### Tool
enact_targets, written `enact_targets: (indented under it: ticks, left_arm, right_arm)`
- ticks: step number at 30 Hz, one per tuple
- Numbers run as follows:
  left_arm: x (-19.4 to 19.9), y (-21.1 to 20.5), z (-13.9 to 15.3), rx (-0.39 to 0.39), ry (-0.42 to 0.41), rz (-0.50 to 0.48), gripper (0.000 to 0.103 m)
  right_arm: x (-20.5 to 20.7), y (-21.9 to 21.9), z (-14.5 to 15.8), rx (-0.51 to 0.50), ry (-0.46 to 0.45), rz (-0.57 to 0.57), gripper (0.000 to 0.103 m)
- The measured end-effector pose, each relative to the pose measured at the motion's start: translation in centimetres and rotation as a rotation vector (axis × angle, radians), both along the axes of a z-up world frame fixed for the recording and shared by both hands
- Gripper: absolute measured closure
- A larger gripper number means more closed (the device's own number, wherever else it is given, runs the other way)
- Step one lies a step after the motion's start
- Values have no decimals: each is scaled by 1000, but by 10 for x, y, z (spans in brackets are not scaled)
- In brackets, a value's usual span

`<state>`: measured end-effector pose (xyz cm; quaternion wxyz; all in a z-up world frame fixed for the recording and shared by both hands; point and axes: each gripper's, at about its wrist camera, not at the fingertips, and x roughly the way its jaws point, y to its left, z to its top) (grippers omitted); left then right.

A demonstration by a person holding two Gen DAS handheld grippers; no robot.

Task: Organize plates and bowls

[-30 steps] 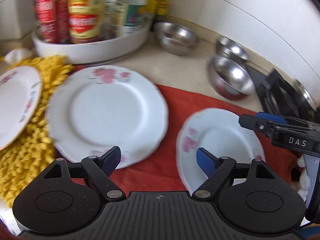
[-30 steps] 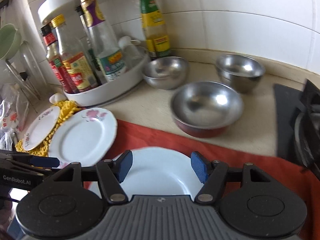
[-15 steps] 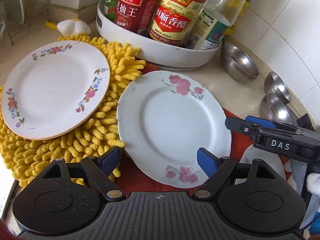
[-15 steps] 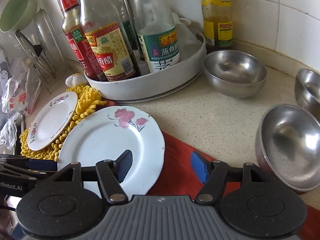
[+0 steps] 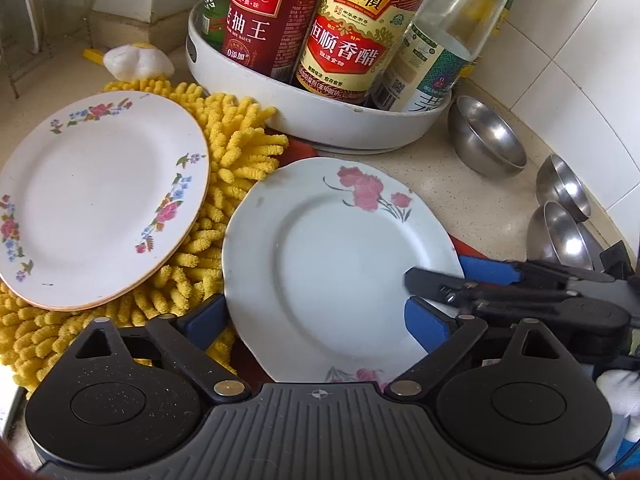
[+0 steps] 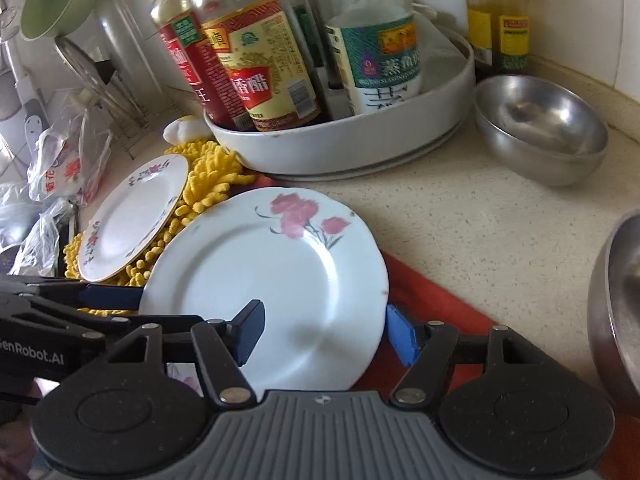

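The left hand-held gripper (image 5: 316, 316) hangs over the near part of the white plate with pink flowers (image 5: 340, 256), its jaws opening — the plate lies between the blue pads, which stand apart and press on nothing. The right hand-held gripper (image 6: 324, 330) reaches in at the plate's right edge, one finger over the plate's face and the other just outside the rim, jaws apart and not clamped. The plate rests on the red cloth (image 6: 424, 292) and leans onto the yellow mat (image 5: 240, 152) to the left. Farther left on that mat lies a second, flower-rimmed plate (image 5: 96, 196). Beyond the grippers stands the white bottle tray (image 5: 320, 120); right of it on the desk (image 6: 480, 232) sit steel bowls (image 5: 486, 136).
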<state>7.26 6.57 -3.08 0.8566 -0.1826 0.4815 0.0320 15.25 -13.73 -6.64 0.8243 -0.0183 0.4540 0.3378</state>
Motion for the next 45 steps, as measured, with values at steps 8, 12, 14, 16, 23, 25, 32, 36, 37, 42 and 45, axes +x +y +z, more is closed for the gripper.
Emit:
enact_targets:
  ticks: [8, 12, 14, 16, 23, 25, 32, 36, 37, 42, 45]
  left_arm:
    - [3, -4, -1, 39, 8, 0, 6]
    - [5, -2, -2, 50, 15, 28, 7]
    - [5, -2, -3, 68, 13, 29, 8]
    - [4, -2, -4, 69, 10, 30, 8]
    - [2, -6, 0, 78, -12, 20, 11]
    - [2, -8, 0, 84, -14, 12, 10]
    - [-1, -12, 3, 73, -22, -5, 10]
    - [-3, -12, 6, 62, -33, -10, 10]
    - [-3, -13, 7, 63, -35, -12, 9]
    - [-4, -14, 9, 67, -41, -18, 9]
    - [-7, -13, 12, 70, -47, -22, 9]
  right_arm:
    - [4, 0, 1, -7, 11, 3, 41]
    - [4, -2, 1, 4, 18, 4, 40]
    - [3, -2, 0, 8, 8, 9, 40]
    - [3, -2, 0, 9, 6, 8, 40]
    - [2, -7, 2, 34, 37, -24, 43]
    - [2, -9, 2, 42, 53, -33, 43]
    - [-5, -19, 9, 61, 58, -68, 43]
    - [-8, -24, 13, 74, 60, -73, 44]
    - [-9, -25, 14, 76, 61, -76, 44]
    - [-13, -26, 16, 79, 56, -80, 44]
    - [-16, -29, 17, 84, 59, -73, 44]
